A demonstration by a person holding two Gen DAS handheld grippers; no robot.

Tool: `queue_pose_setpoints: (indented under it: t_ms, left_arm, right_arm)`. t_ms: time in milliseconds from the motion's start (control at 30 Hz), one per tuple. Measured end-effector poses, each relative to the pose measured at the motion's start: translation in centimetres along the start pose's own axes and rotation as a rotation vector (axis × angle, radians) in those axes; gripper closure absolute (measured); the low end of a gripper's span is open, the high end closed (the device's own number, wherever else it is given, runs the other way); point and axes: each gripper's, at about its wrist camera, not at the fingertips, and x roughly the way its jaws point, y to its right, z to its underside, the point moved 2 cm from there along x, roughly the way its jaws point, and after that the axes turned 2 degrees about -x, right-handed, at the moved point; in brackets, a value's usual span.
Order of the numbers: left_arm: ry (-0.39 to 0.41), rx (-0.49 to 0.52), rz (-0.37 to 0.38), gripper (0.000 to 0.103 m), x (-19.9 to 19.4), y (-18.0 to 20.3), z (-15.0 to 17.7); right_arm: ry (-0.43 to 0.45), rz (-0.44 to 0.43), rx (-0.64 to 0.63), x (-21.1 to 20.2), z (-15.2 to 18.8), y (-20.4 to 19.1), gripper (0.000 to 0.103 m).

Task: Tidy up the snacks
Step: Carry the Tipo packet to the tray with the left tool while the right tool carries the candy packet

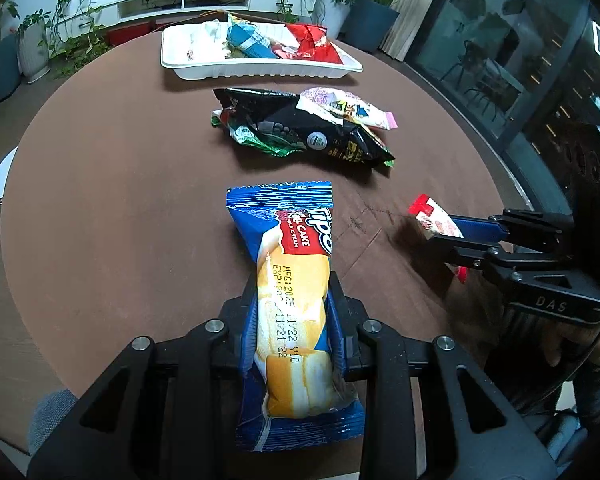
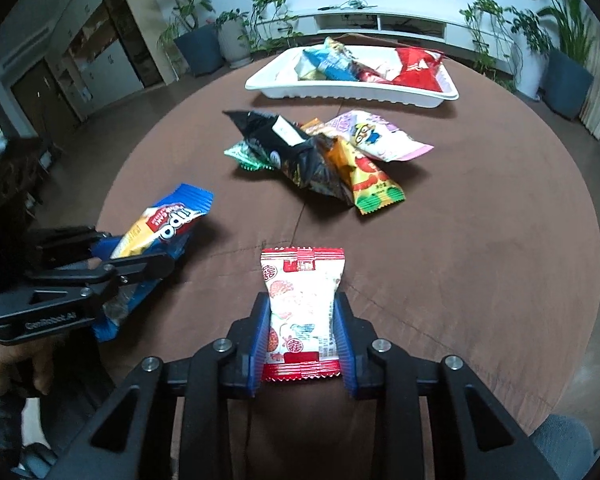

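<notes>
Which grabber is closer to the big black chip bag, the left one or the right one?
Hard to call; perhaps the left. The left gripper, holding the roll cake, sits straight in front of the black bag. The right gripper, holding the red-and-white packet, sits off to its right.

On the table (image 2: pixel 480 260), a tray (image 2: pixel 352 90) of snacks sits far; a pile of packets (image 2: pixel 320 152) lies nearer, at the middle.

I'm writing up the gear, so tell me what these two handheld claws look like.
Both are matte black frames with triangular cutouts and silver bolt heads. The fingers carry ribbed blue pads. The left claw shows white "GenRobot.AI" lettering on its side in the right wrist view; the right claw shows "DAS" in the left wrist view. A bare hand grips the right one.
</notes>
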Motion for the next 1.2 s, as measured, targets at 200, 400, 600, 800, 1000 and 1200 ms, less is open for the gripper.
queue_pose_setpoints:
  t_ms: [200,400,600,800,1000,1200]
  left_arm:
    - [0.017,-0.028,0.021,0.076,-0.6,-0.6,-1.1]
    - [0.053,-0.056,0.026,0.076,-1.7,-2.0,-3.7]
    - [0.109,-0.058,-0.002,0.076,-3.2,-4.1,-8.6]
    - [0.179,-0.052,-0.038,0.076,-4.7,-6.2,-15.4]
    - [0.213,-0.014,-0.068,0.076,-4.6,-6.8,-22.3]
    - [0.192,0.001,-0.08,0.076,-1.6,-7.8,-28.0]
  right_arm:
    - [0.031,-0.033,0.083,-1.3,-0.3,2.2,0.07]
    - [0.074,-0.031,0.163,-2.7,-1.6,5.7,0.07]
    - [0.137,0.008,0.229,-4.8,-3.9,10.4,0.07]
    - [0.216,0.063,0.248,-7.2,-8.3,13.9,0.07]
    - [0.295,0.062,0.228,-8.0,-15.8,15.5,0.07]
    - [0.346,0.033,0.146,-5.8,-23.7,13.3,0.07]
